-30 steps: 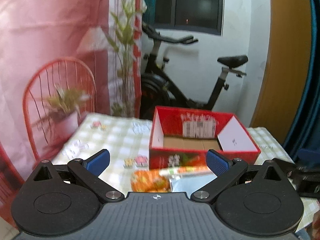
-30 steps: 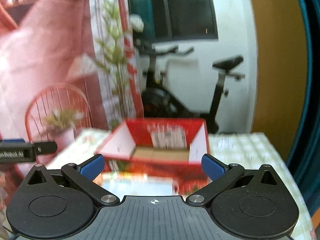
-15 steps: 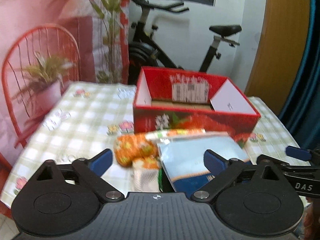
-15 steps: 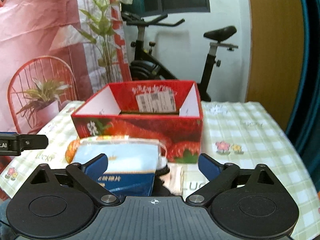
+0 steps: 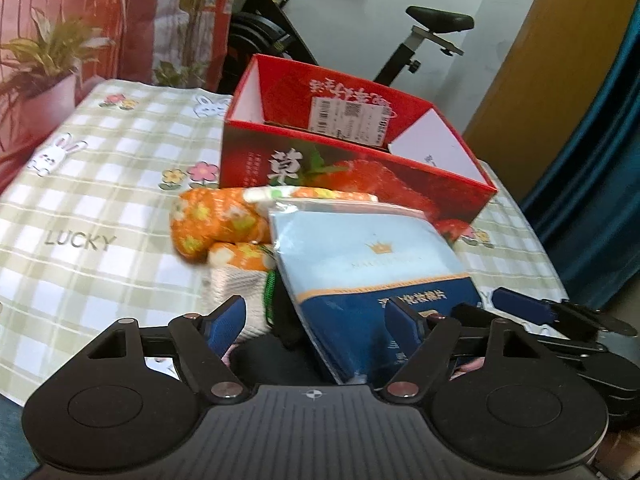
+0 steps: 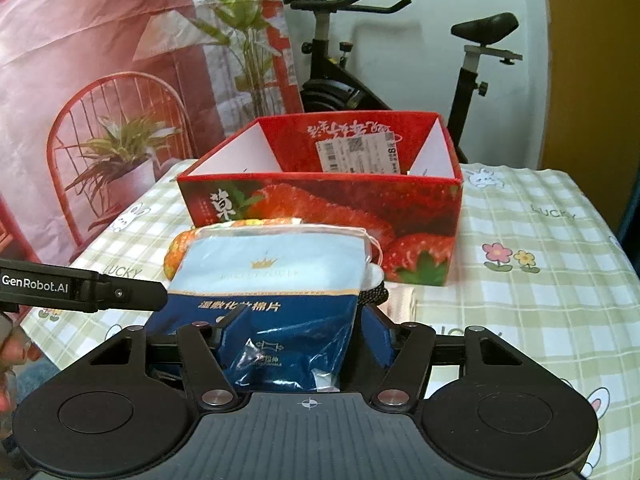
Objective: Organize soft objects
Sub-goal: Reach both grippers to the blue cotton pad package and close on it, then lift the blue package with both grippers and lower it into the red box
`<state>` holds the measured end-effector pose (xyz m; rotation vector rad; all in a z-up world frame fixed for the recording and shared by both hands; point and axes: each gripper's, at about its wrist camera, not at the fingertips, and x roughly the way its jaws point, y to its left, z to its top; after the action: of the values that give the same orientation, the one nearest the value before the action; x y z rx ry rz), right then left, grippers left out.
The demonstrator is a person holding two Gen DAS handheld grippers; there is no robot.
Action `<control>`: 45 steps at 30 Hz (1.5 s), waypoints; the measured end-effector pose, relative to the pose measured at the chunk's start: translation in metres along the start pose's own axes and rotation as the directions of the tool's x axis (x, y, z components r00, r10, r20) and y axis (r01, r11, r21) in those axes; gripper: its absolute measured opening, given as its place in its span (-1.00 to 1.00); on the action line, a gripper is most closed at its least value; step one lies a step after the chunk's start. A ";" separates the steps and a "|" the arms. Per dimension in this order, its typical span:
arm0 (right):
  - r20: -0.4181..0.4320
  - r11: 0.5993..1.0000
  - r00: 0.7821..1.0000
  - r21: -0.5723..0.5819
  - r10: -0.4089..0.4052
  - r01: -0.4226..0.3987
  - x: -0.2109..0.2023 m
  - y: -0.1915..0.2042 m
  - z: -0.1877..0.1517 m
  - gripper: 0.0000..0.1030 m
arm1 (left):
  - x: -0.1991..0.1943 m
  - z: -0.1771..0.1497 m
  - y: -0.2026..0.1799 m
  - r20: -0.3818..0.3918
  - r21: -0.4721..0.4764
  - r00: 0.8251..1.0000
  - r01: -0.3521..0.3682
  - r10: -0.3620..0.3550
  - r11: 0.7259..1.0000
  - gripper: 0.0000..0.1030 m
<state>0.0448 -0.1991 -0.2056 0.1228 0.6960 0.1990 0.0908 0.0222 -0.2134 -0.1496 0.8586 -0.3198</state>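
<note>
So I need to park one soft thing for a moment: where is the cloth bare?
Bare tablecloth lies right of the red box, and more left of the orange floral bundle. Crowded: in front of the box, around the blue pouch.

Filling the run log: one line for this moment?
right gripper: fingers around blue pack, unlifted | left gripper: open | red box: no contents visible

Your blue-and-white cotton-pad packet (image 6: 276, 280) lies tilted atop the pile, partly covering an orange floral plush (image 5: 212, 220) (blurred), just before the open strawberry-print box (image 6: 320, 204).
</note>
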 end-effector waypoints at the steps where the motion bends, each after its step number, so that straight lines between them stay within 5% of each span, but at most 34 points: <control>1: -0.003 1.000 1.000 0.002 0.003 -0.003 0.000 0.000 0.000 0.13 | 0.000 0.000 0.000 -0.003 -0.005 1.000 0.014 -0.015 1.000 0.49; 6: -0.016 1.000 1.000 0.014 0.014 -0.013 0.003 -0.004 0.000 0.12 | 0.006 -0.004 -0.002 -0.034 -0.026 0.995 0.095 -0.096 0.995 0.32; 15: -0.048 0.998 0.997 0.048 0.052 -0.050 0.015 -0.009 -0.005 0.11 | 0.022 -0.009 0.005 -0.087 -0.063 0.991 0.098 -0.103 0.993 0.21; 32: -0.066 0.991 0.990 0.068 0.121 -0.116 0.022 -0.010 -0.009 -0.04 | 0.027 -0.010 0.004 -0.074 -0.061 0.986 0.143 -0.147 0.988 -0.05; 45: 0.048 0.986 0.986 0.022 0.162 -0.163 -0.009 -0.003 0.011 -0.12 | -0.014 0.007 -0.007 0.069 -0.002 0.985 0.160 -0.160 0.987 -0.09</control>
<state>0.0454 -0.2047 -0.1920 0.2086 0.6432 0.3430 0.0866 0.0204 -0.1973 -0.2365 0.7818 -0.4594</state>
